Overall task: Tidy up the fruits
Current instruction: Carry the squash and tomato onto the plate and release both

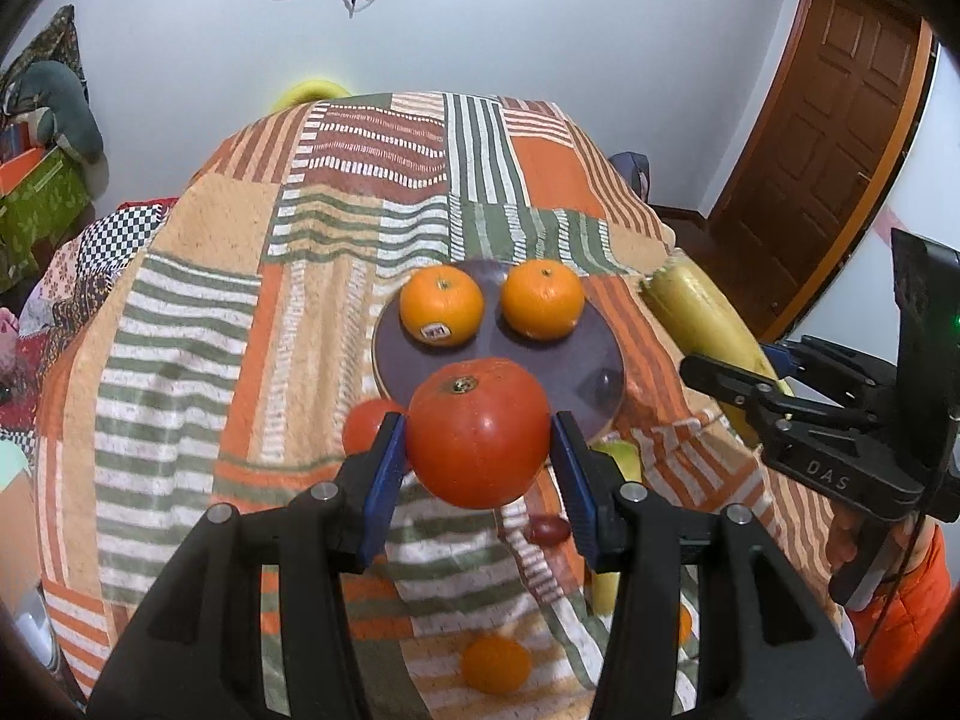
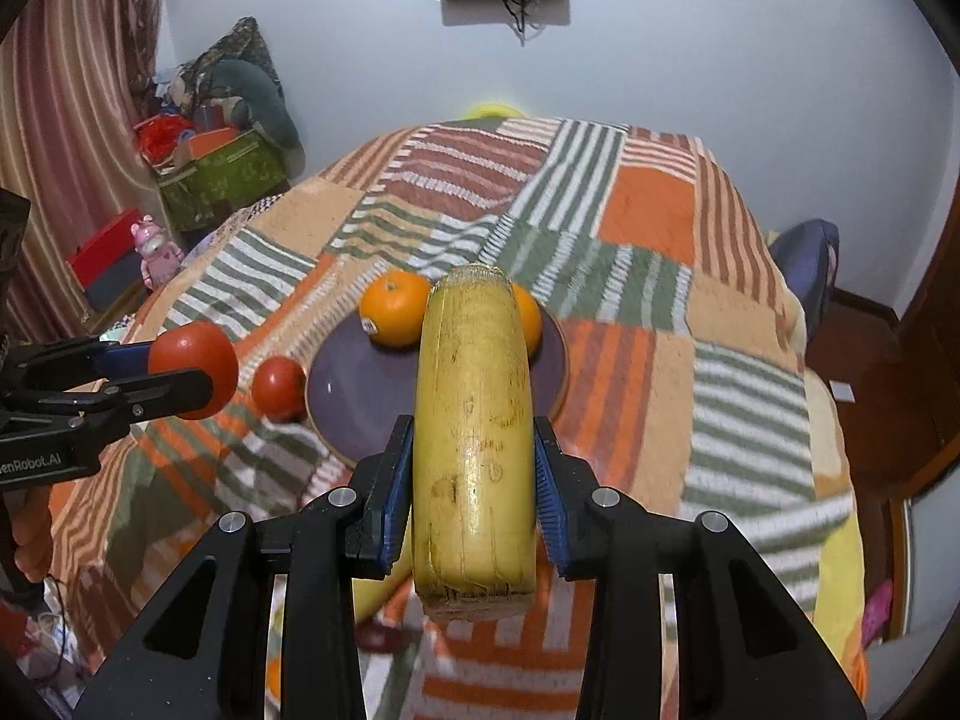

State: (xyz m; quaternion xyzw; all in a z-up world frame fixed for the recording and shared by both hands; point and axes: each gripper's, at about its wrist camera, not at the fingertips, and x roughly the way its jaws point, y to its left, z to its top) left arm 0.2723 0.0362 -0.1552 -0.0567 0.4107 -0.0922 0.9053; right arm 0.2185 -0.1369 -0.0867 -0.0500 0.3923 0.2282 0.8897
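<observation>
The banana [image 2: 474, 450], stiff but easily bruised, sits lengthwise in the right claw [image 2: 474, 480], closed on its sides, above the plate [image 2: 342, 396]. The smaller tomato [image 1: 477, 432], smooth, soft and likely slippery, is pinched at its widest by the left claw [image 1: 477, 456], near the plate's front rim.

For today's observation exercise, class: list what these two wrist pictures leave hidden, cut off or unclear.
- Left wrist view: the green fruit is mostly hidden behind the left claw, which holds the tomato.
- Left wrist view: the dark red fruit is too blurred to name.
- Right wrist view: the second orange on the plate is largely hidden by the banana in the right claw.
</observation>
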